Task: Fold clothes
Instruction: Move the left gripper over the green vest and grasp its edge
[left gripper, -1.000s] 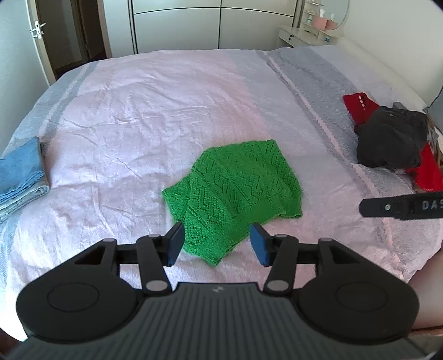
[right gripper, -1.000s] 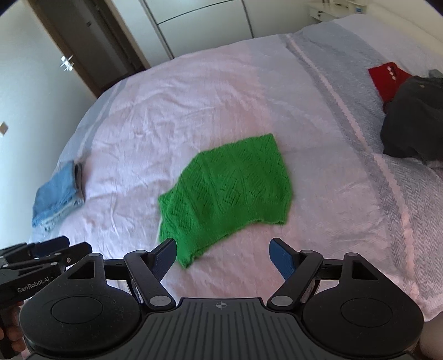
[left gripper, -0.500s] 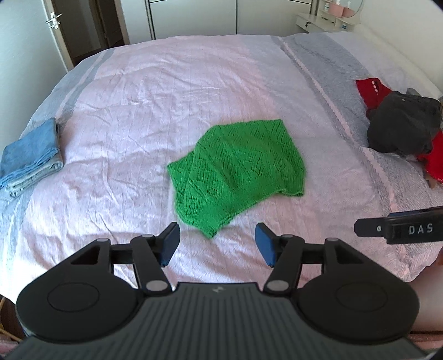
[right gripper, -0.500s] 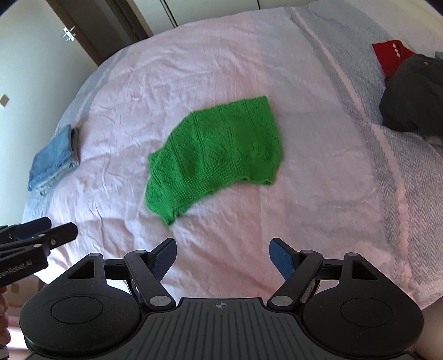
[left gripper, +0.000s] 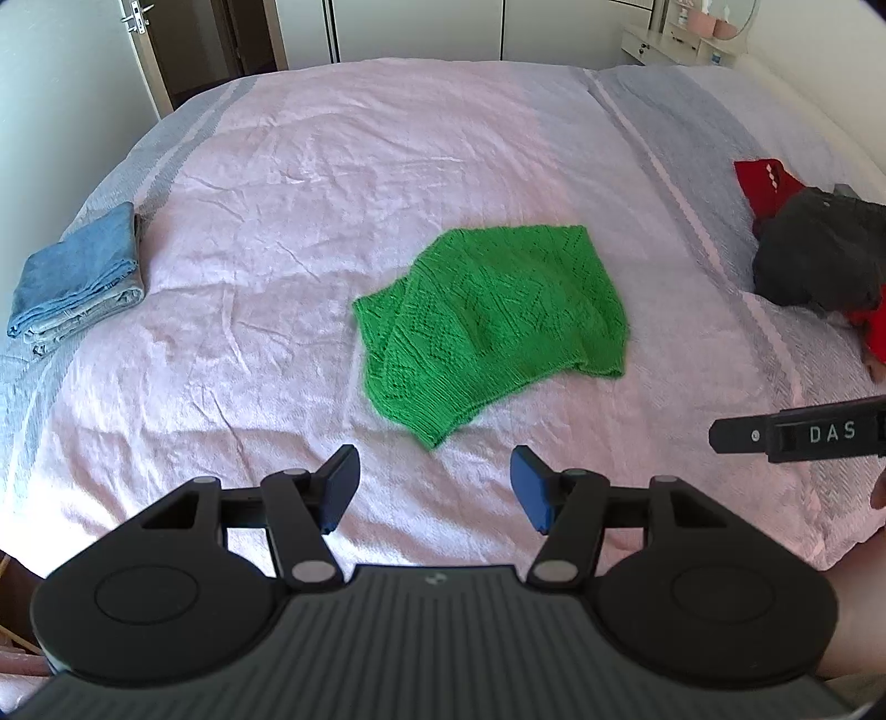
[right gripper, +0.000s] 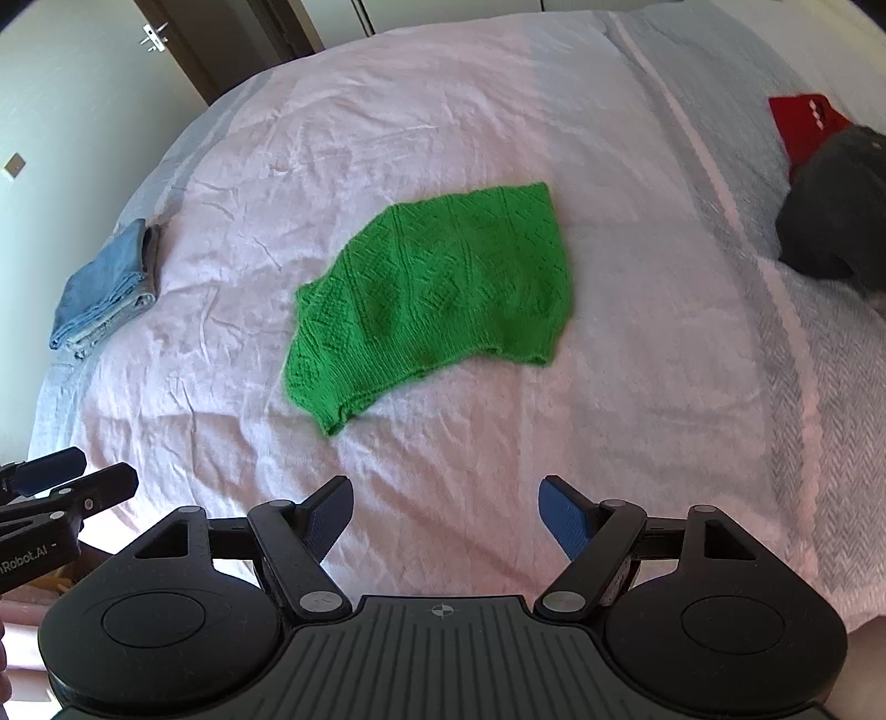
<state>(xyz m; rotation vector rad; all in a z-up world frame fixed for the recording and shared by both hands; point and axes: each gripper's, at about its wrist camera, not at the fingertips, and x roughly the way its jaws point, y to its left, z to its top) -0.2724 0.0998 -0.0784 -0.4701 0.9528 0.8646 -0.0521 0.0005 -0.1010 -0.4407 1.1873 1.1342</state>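
Folded green sweater lies mid-bed; left claw and right claw hover near it, both spread wide, empty.

On the bed, a knit sweater lies at the centre. Folded jeans sit at nine o'clock near the edge. At three o'clock a crumpled garment rests atop another. A dresser stands beyond at one o'clock.
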